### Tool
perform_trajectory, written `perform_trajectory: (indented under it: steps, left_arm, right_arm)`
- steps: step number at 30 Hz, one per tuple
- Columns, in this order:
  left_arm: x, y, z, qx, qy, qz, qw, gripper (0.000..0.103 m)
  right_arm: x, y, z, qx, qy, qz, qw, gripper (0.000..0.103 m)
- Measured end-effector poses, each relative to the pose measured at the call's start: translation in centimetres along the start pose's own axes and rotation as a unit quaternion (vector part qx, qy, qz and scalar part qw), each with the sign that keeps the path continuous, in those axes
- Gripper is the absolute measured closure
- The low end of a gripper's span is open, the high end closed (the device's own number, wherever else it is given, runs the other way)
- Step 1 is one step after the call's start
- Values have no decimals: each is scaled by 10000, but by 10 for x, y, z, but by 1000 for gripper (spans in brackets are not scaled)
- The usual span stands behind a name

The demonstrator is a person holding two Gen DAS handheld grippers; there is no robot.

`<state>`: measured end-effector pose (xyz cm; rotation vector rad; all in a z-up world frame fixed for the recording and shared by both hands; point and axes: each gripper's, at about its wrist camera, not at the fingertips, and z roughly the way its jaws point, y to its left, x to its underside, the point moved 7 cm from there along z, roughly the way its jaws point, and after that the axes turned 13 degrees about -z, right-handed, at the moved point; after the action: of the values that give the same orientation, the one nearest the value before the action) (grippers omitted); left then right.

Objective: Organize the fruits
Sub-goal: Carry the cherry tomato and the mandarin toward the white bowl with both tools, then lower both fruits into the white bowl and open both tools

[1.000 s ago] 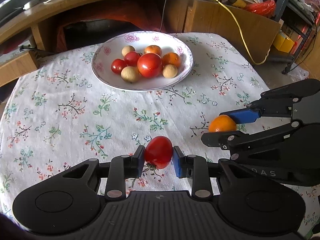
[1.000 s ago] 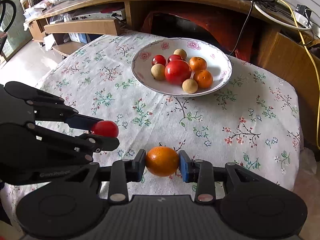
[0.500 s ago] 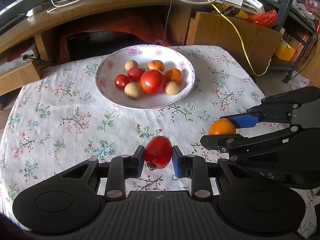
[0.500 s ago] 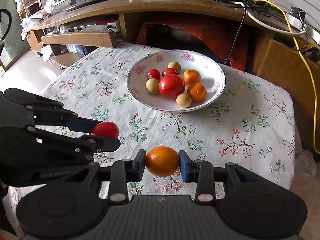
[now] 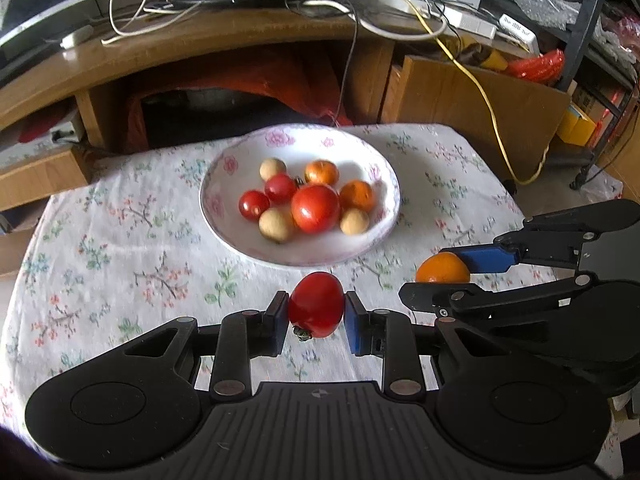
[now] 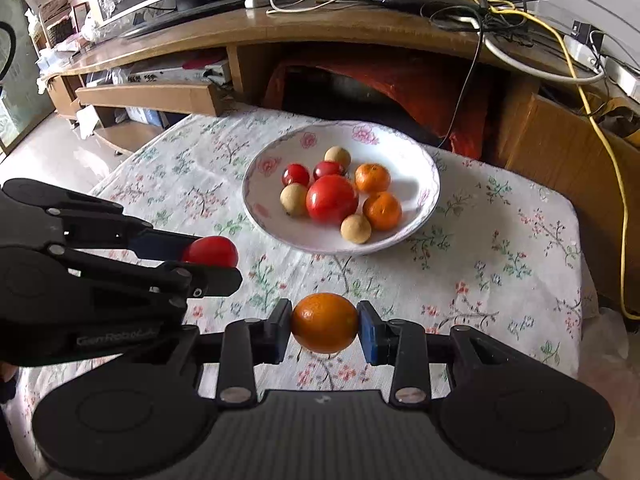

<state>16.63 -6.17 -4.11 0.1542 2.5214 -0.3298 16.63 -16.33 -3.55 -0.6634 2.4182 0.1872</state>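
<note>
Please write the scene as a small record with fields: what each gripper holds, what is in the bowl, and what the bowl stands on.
left gripper: shut on a red tomato, held above the cloth
right gripper: shut on an orange
bowl: white with pink flowers, on the floral tablecloth
bowl contents: one large tomato, two small tomatoes, two oranges, three pale tan round fruits
behind the table: wooden desk with cables

Your left gripper (image 5: 316, 317) and right gripper (image 6: 324, 330) are matte black, with blue pads at the fingertips, silver screws along the linkages, round discs either side of a ribbed body, and faint embossed lettering.
</note>
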Motion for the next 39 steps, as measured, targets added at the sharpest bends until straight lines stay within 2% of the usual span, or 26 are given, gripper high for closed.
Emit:
perform_trajectory:
  steps: [19,39]
  left_arm:
    - [-44,3,24,-94,-170,-148,9997,68]
    - [-64,20,59,-254,-21,-463,9986,68]
  right_arm:
    - [-36,-33,18,227,-246,232,9992,68]
    - [-54,-51,57,255,-244,164,9992,68]
